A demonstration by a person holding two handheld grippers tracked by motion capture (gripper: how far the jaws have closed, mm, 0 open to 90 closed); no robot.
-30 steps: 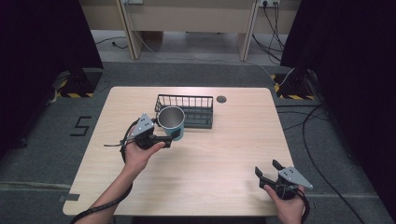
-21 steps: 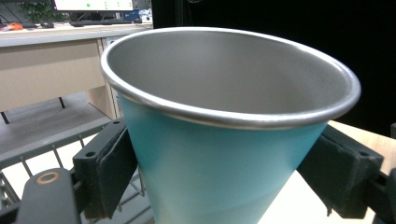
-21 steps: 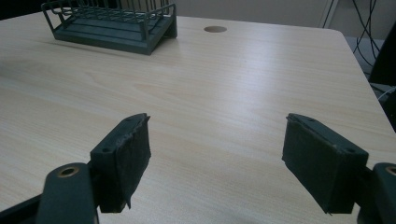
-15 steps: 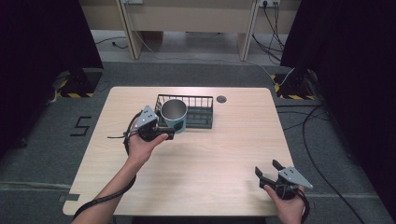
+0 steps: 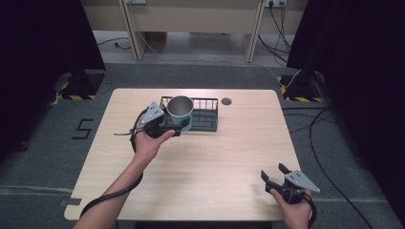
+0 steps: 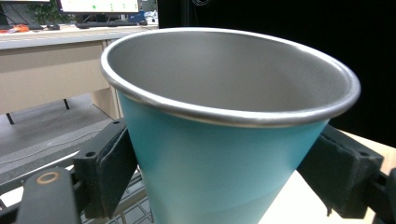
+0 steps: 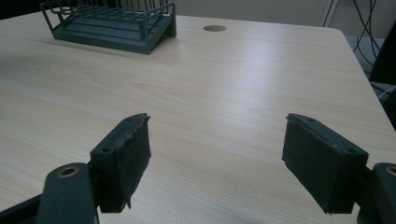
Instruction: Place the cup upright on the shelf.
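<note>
A teal cup with a steel rim and inside [image 5: 180, 112] [image 6: 219, 154] is held upright in the air over the left end of a dark wire rack [image 5: 204, 114]. My left gripper [image 5: 175, 129] is shut on the cup's lower wall, one black pad on each side [image 6: 109, 168]. My right gripper [image 5: 274, 174] [image 7: 217, 168] is at the table's front right corner, open, with bare wood between its pads [image 7: 128, 158].
The wire rack [image 7: 112, 23] stands at the back middle of the light wooden table [image 5: 219, 157]. A round cable hole [image 5: 226, 101] [image 7: 215, 28] lies just right of the rack. Grey floor and cables surround the table.
My left gripper has carried the cup up and toward the back, from beside the rack's front left corner to above its left end. The right gripper has stayed put.
</note>
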